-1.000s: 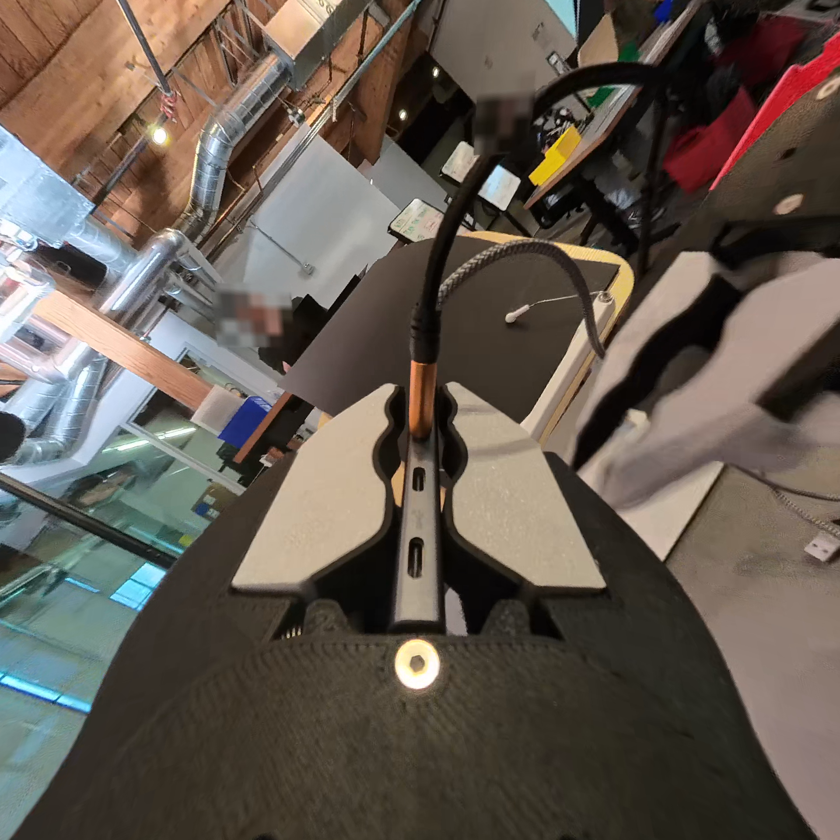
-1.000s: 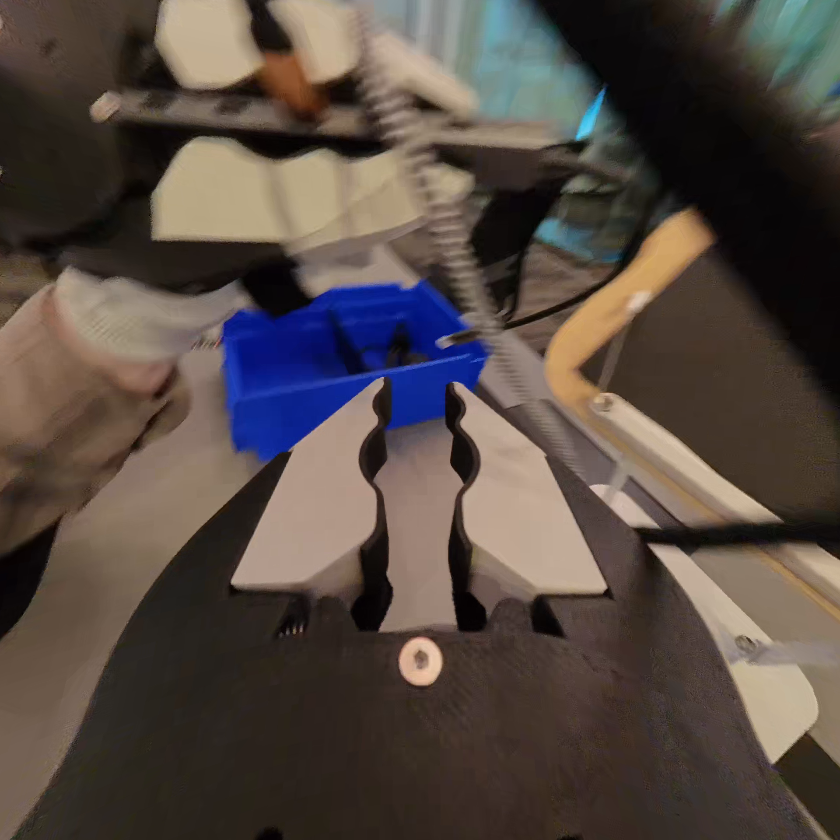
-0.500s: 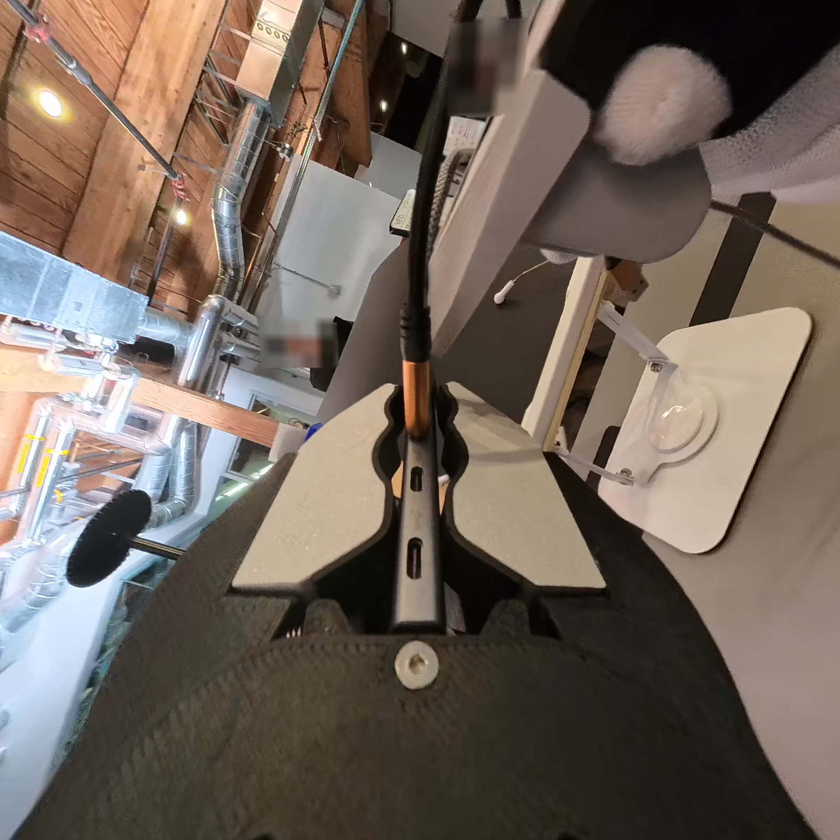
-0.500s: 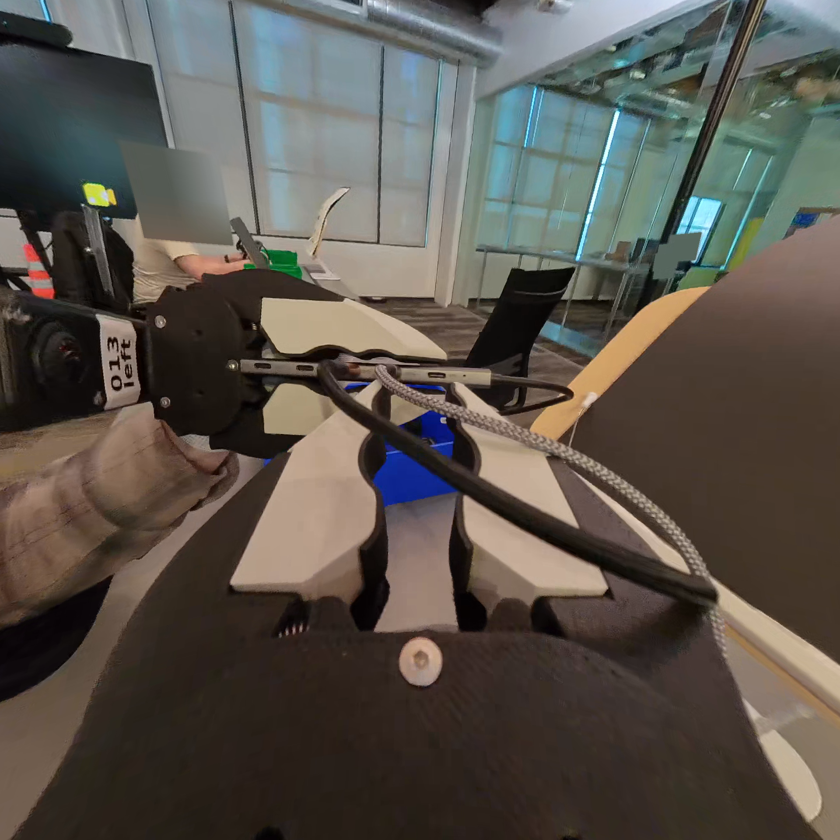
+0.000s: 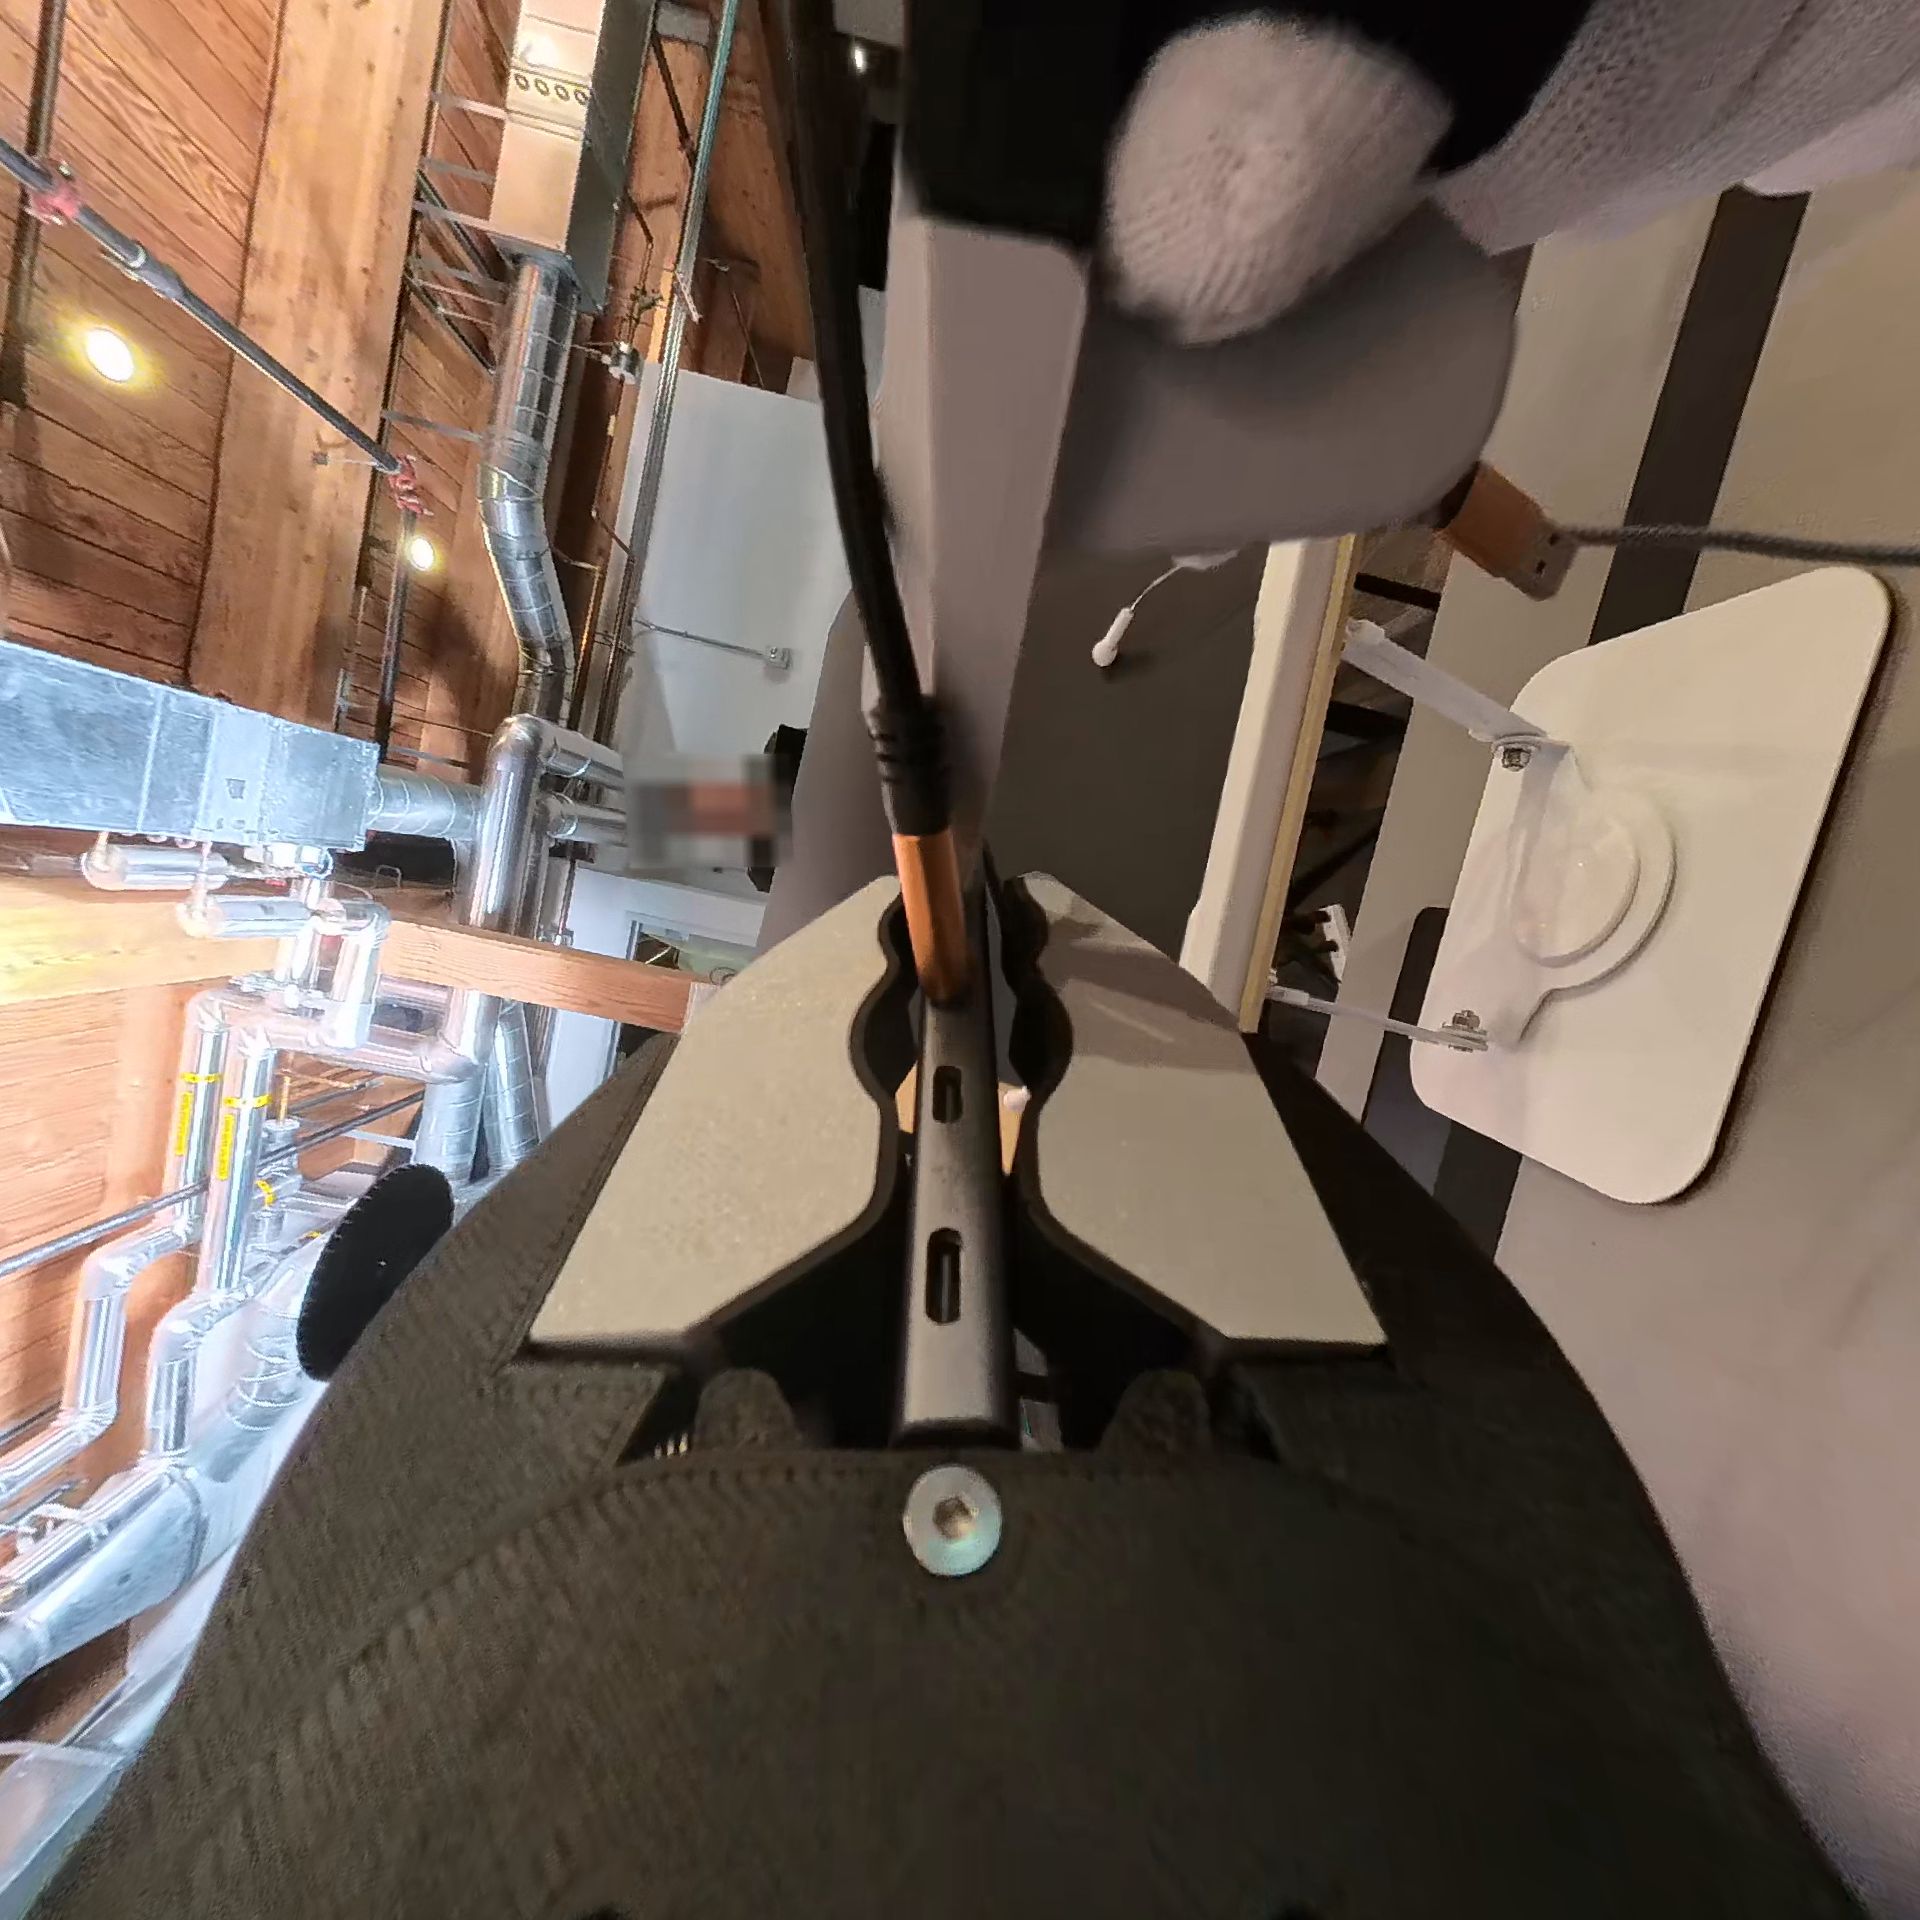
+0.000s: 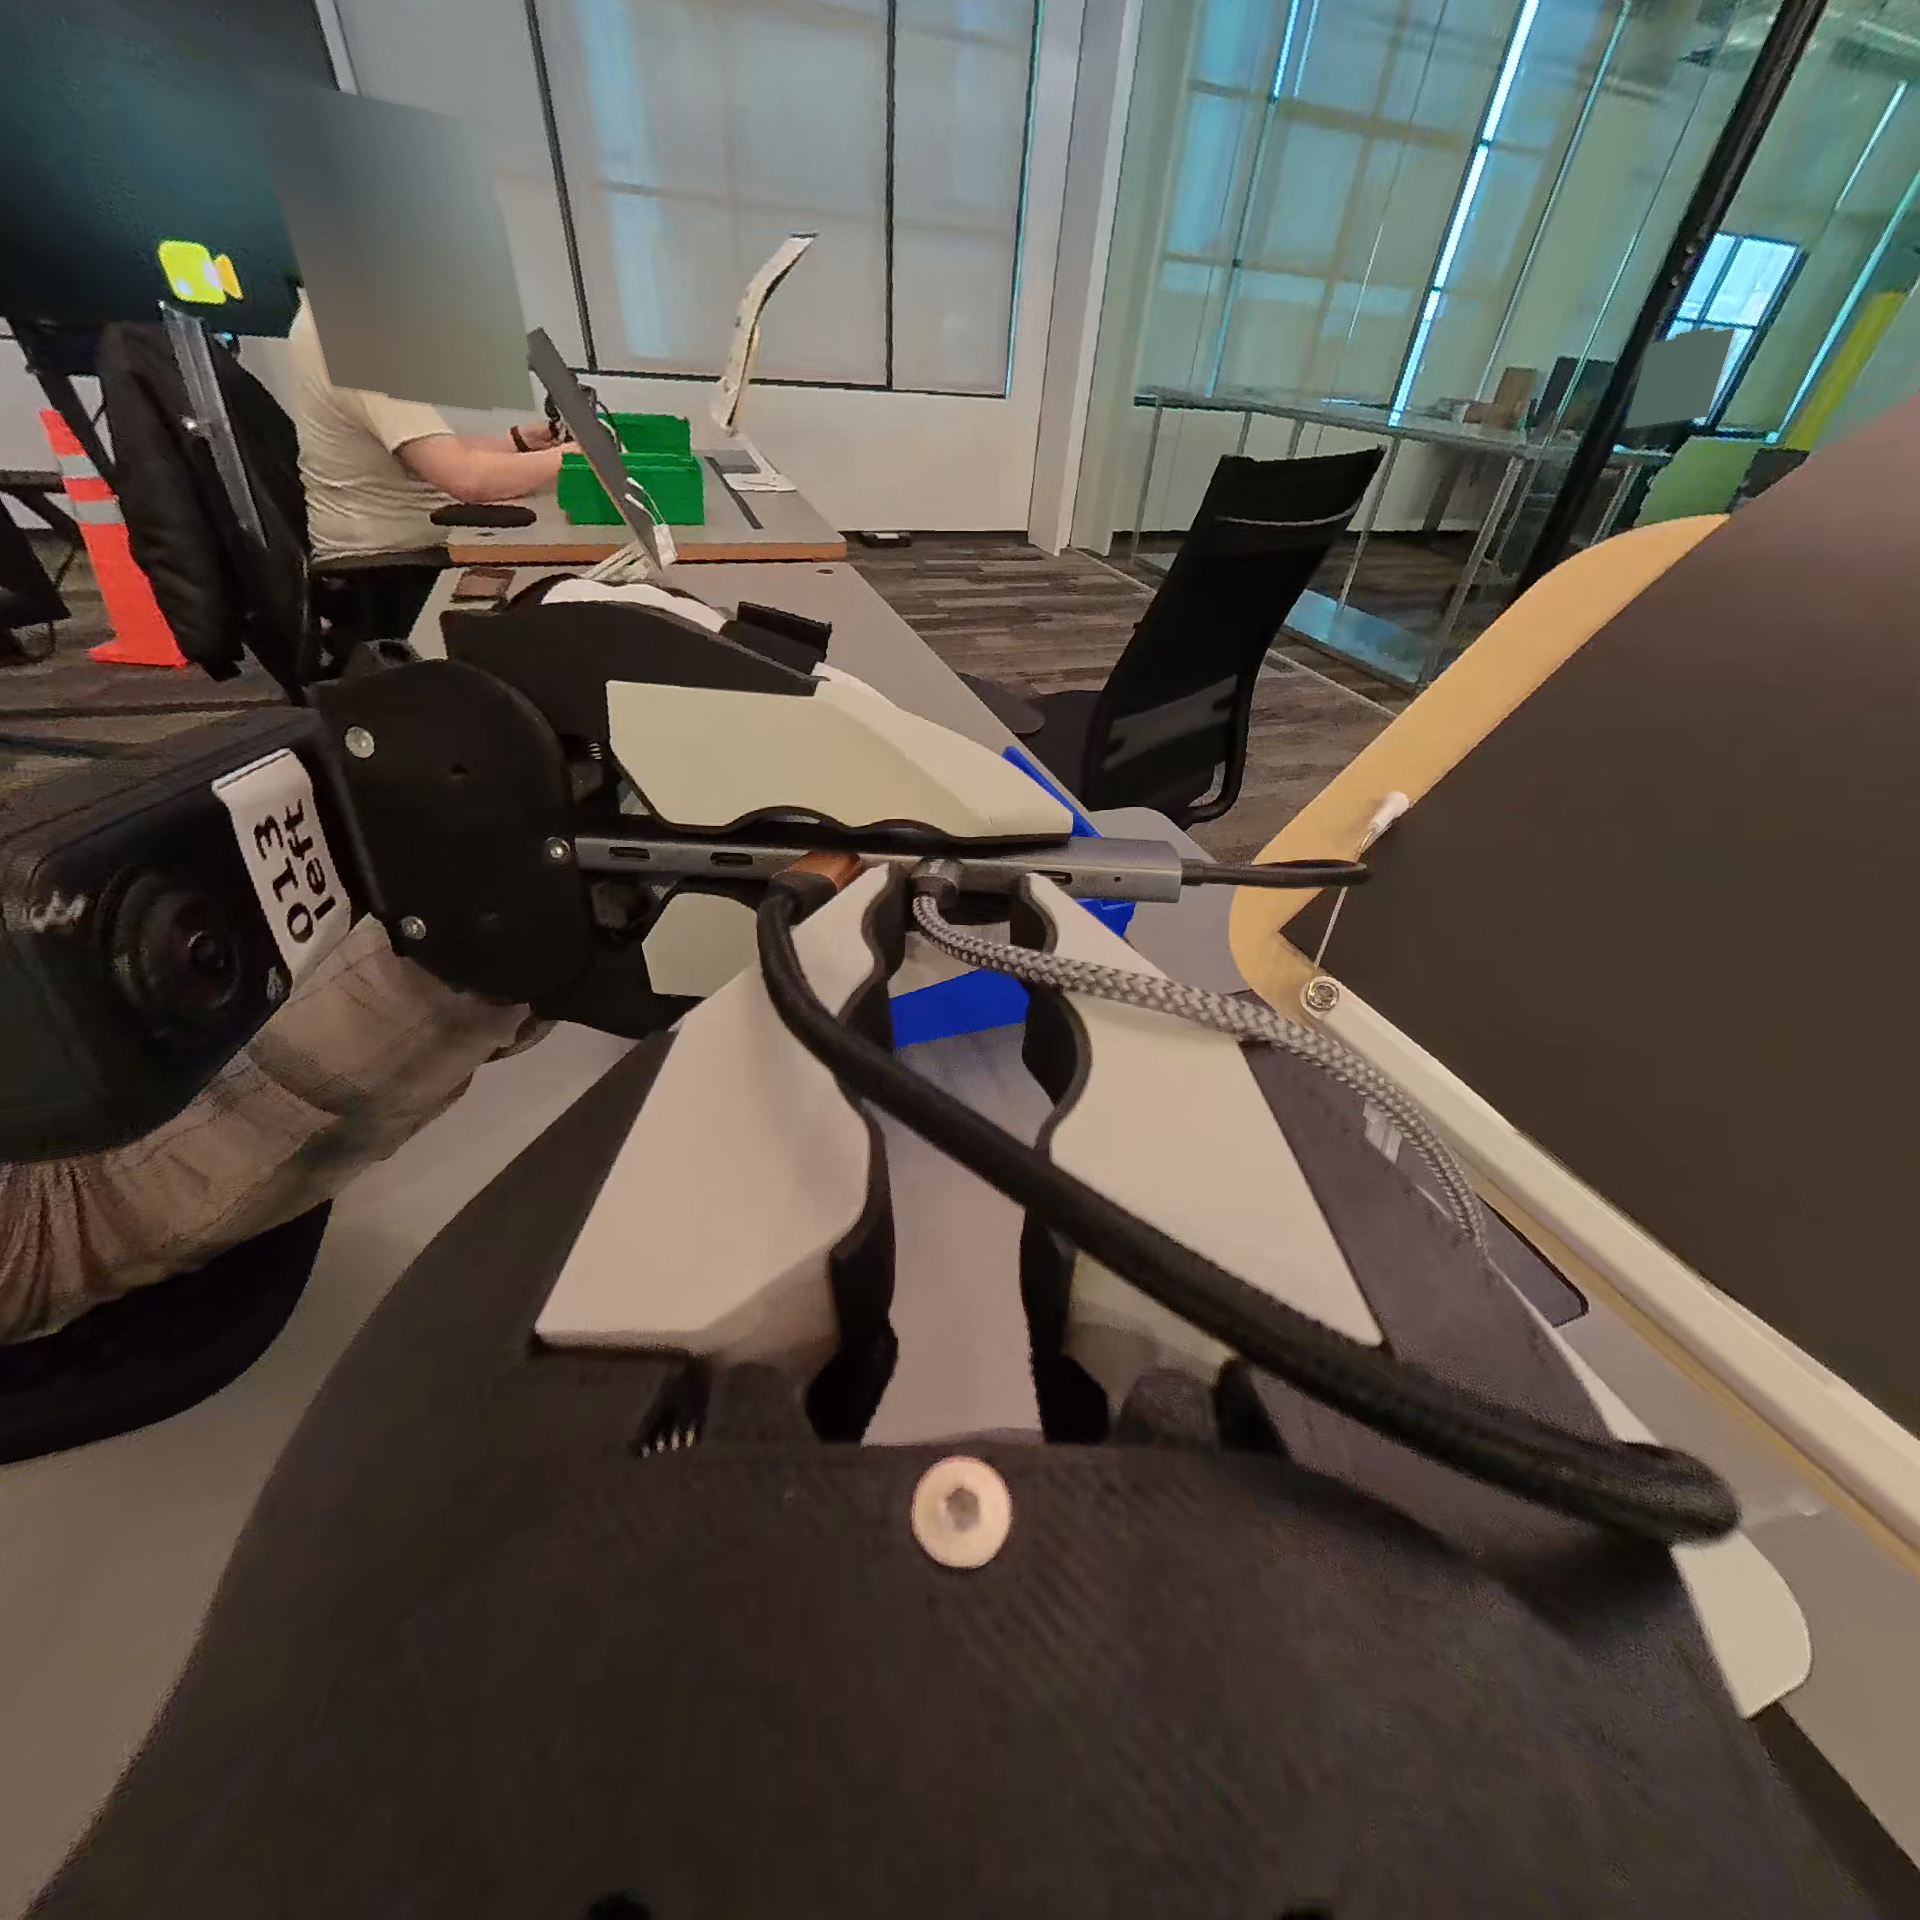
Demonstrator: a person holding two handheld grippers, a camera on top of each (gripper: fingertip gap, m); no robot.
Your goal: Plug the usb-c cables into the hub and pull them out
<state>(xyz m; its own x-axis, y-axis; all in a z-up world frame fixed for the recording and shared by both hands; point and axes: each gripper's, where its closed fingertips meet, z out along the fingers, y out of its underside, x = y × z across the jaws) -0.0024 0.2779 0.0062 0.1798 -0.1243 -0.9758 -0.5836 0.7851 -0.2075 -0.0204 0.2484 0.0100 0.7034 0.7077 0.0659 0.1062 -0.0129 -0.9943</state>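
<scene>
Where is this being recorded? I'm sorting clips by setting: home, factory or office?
Most likely an open-plan office or lab workspace. The right wrist view shows a long desk, a black office chair and glass partition walls; the left wrist view shows exposed metal ducts under a wooden ceiling.

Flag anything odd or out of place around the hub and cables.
Nothing damaged. One snag risk: the black cable, plugged into the hub by its copper plug, drapes across the right gripper's fingers, which are open around the grey braided cable's plug.
</scene>
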